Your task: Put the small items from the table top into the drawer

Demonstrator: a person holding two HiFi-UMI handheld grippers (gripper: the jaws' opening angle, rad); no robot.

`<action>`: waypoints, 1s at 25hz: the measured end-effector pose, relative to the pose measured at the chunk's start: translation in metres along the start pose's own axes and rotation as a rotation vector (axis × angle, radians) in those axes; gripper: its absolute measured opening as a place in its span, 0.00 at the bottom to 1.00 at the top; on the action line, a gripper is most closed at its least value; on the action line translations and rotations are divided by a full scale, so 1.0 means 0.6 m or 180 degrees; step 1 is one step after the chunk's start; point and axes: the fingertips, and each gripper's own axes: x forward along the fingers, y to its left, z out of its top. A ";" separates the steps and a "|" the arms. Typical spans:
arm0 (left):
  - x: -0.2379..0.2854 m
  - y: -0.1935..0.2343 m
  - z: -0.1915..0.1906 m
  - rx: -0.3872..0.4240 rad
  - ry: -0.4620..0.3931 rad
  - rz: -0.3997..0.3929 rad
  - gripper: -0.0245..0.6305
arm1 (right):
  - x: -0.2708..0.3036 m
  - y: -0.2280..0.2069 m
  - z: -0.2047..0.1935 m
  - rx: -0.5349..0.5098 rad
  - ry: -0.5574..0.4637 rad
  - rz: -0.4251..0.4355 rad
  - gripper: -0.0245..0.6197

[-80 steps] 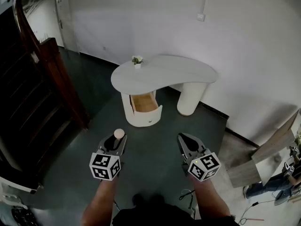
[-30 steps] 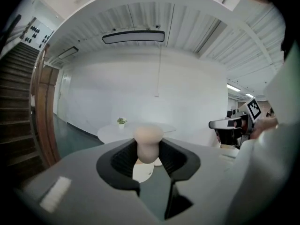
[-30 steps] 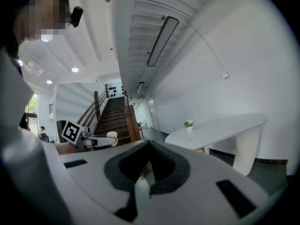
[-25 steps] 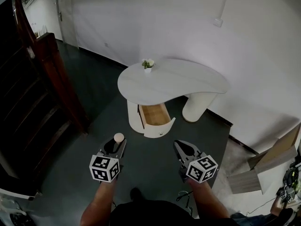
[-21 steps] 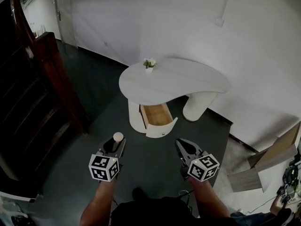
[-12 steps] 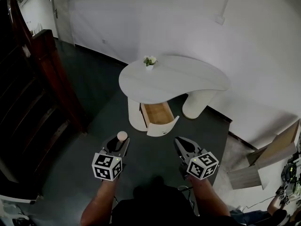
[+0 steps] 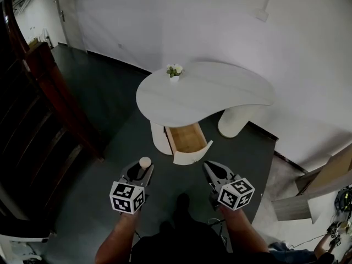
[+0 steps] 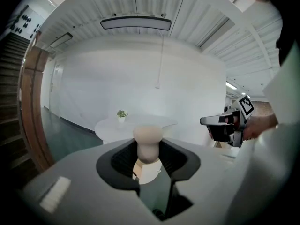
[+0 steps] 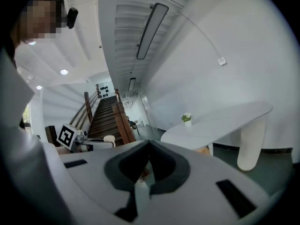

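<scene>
Head view: both forearms reach forward at the bottom edge. The left gripper (image 7: pixel 141 170), lower left, carries a beige round-headed piece (image 7: pixel 144 161). The right gripper (image 7: pixel 208 170) is at lower right. The open drawer (image 7: pixel 188 139) sits mid-frame under the white surface (image 7: pixel 209 92).
Left gripper view: the jaws pinch the piece's stem at centre.
Right gripper view: the jaw tips meet.

Dark wooden staircase (image 7: pixel 27 131) at left, white wall (image 7: pixel 192 26) behind, wooden boards (image 7: pixel 330 175) at right edge.
</scene>
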 end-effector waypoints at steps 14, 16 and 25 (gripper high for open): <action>0.228 0.012 0.064 0.0099 0.0264 -0.0042 0.26 | 0.117 -0.206 0.046 0.0236 0.0073 0.0100 0.05; 0.248 0.008 0.069 0.0089 0.0295 -0.0038 0.26 | 0.118 -0.228 0.053 0.0273 0.0052 0.0107 0.05; 0.312 -0.010 0.102 0.0255 0.0343 -0.0155 0.26 | 0.113 -0.298 0.064 0.0348 -0.0002 -0.0009 0.05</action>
